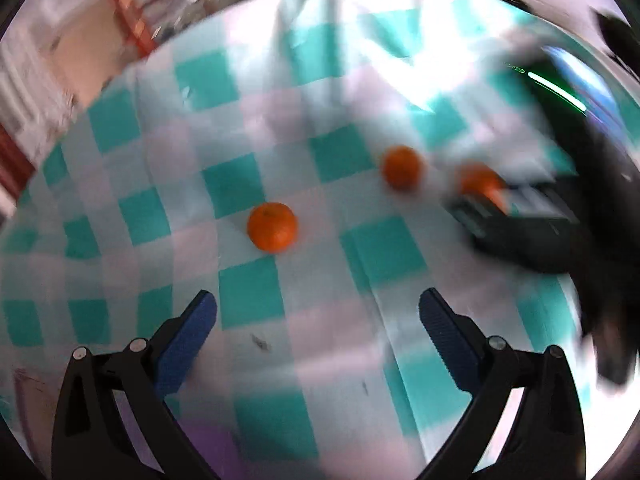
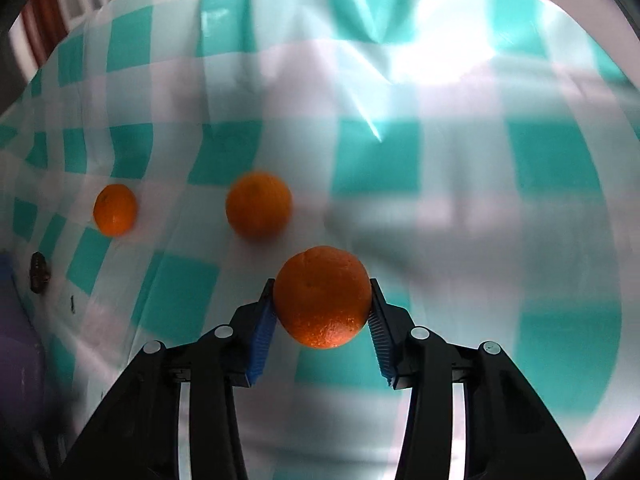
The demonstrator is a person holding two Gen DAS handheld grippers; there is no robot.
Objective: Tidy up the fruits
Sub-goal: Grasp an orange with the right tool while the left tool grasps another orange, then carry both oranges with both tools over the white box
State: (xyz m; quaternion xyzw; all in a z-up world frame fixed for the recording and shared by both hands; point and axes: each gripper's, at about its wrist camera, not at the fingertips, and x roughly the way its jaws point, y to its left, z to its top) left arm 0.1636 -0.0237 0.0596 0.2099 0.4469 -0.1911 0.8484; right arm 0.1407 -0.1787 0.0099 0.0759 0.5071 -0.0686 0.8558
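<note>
The right claw (image 2: pixel 322 308) points steeply down. Its two blue pads (image 2: pixel 262 328) press on an orange (image 2: pixel 322 296) from 9 and 3 o'clock, so it is closed on the fruit. The left claw (image 1: pixel 318 310) also points down. Its blue pads (image 1: pixel 188 340) stand wide apart with nothing between them.

Bright daylight glares off the far tablecloth (image 2: pixel 420 64) — motion blur throughout, fisheye edges bent and dark.
</note>
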